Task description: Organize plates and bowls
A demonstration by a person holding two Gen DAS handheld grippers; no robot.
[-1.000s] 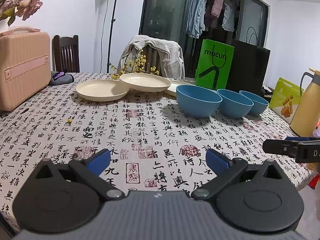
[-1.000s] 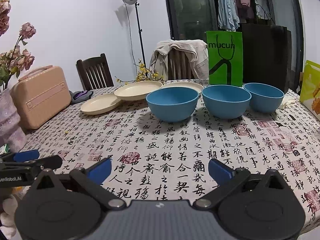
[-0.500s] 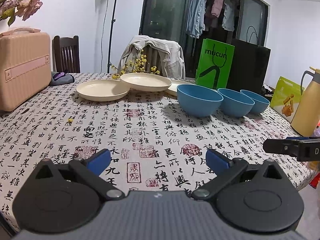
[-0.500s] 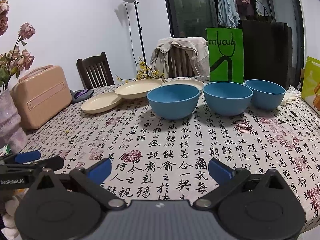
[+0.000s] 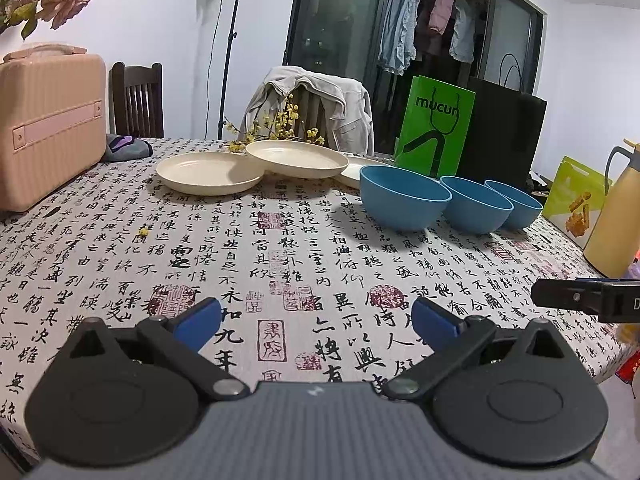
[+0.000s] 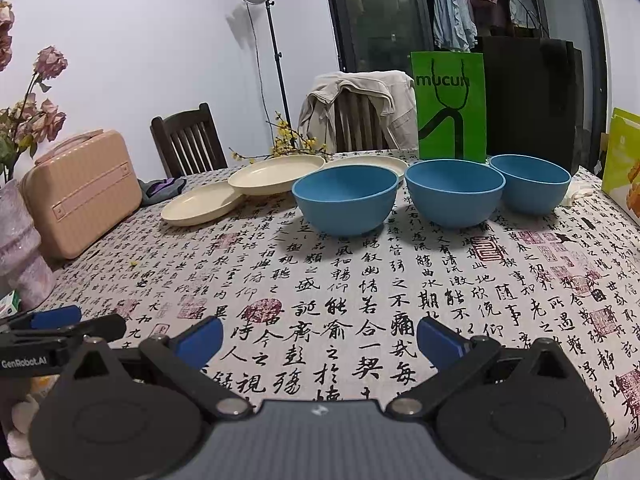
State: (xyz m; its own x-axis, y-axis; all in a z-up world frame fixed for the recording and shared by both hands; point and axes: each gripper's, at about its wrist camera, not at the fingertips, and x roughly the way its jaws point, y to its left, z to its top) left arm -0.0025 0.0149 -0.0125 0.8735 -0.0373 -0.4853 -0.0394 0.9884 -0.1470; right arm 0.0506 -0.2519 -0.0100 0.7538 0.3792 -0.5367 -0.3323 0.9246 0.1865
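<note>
Left claw: we see the left gripper [image 5: 316,322] with its blue-padded fingers spread wide and nothing between them, low over the near edge of the table.
Right claw: the right gripper [image 6: 318,338] is likewise spread wide and empty; in its view the tip of the left gripper shows at the far left edge.
Table surface: we note a white tablecloth printed with black calligraphy and red seals [image 5: 280,264], bare between both claws and the dishes.
Bowls: three round blue bowls stand upright in a row, well ahead of both claws; the nearest blue bowl [image 6: 345,199] is about straight ahead of the right gripper, the middle blue bowl [image 6: 454,192] and the far blue bowl [image 6: 530,183] lie to its right. Each stands just beside the next; we cannot tell whether they touch.
Plates: three flat cream plates lie behind and left of the bowls. The left cream plate [image 5: 210,172] sits flat; the middle cream plate [image 5: 297,158] overlaps its rim; the third cream plate [image 6: 366,162] shows partly behind the nearest bowl.
Background: a pink hard-shell case [image 5: 48,128] at the table's left, a green paper bag [image 5: 436,132] behind the bowls.
</note>
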